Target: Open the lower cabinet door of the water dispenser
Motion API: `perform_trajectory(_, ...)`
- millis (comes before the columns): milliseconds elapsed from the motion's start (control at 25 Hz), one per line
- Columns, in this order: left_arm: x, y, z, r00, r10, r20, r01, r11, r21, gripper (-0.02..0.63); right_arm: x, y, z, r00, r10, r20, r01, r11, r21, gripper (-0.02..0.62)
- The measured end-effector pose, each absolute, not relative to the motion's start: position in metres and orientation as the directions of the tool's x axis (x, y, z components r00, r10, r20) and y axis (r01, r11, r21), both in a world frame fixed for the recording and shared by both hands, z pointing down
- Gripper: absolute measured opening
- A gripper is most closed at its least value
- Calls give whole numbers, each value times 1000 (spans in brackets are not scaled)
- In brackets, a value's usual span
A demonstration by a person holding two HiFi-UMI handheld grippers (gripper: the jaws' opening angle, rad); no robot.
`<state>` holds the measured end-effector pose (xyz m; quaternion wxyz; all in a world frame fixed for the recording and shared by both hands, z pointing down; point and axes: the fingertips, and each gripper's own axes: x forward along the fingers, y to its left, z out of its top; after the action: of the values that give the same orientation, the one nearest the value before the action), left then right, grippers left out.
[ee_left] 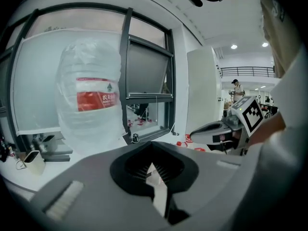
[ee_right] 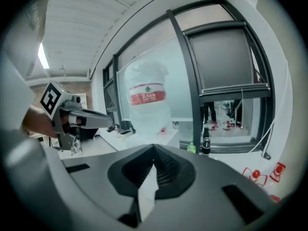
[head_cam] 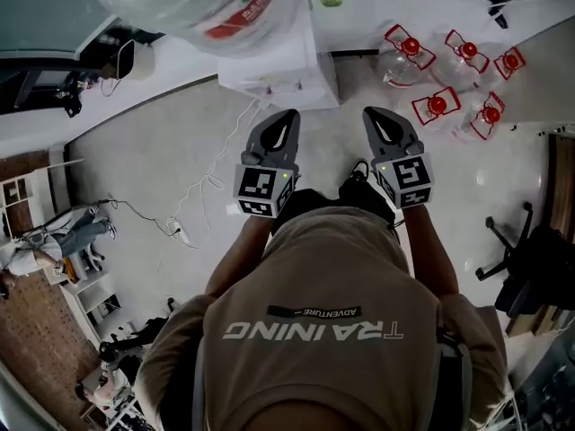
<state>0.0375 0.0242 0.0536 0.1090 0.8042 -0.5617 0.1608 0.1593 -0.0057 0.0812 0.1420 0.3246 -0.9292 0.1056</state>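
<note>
Ahead of both grippers, the water dispenser [head_cam: 286, 77] stands well apart, with its bottle [head_cam: 199, 3] on top. I read the left gripper [head_cam: 284, 119] and the right gripper [head_cam: 381, 119] as pressed together, with nothing between the jaws. Risk: closed jaws cannot hook a door edge; I judge they would slide off or shove the cabinet, rocking the bottle. A floor cable [head_cam: 202, 191] lies near the approach path. Hidden: the lower cabinet door shows in no view, so its handle and hinge side are unknown
</note>
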Motion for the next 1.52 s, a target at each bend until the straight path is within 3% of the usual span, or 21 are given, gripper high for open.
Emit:
perform_trajectory(480, 10, -1, 69, 266, -863, 429, -954, -299, -11, 0, 131, -38, 108, -772, -517, 370, -597, 790, -143, 9)
perform_trajectory(840, -10, -35, 79, 366, -847, 387, -922, -385, 29, 0, 109, -55, 90, -704, -596, 386, -669, 740, -78, 9)
perform_trajectory(1120, -39, -61, 78, 435, -837, 333, -892, -451, 32, 0, 79, -73, 71, -638, -654, 407, -691, 719, 72, 8)
perform_trajectory(1240, -35, -75, 85, 483, -813, 324, -863, -505, 21, 1, 70, -80, 74, -616, -686, 388, -732, 680, 40, 9)
perform_trajectory(1400, -19, -73, 93, 539, -768, 347, -824, -566, 25, 0, 68, -70, 92, -602, -682, 415, -747, 665, 9, 9)
perform_trajectory(1520, -9, -71, 97, 557, -744, 369, -805, -593, 22, 0, 63, -66, 100, -604, -655, 453, -698, 710, 96, 9)
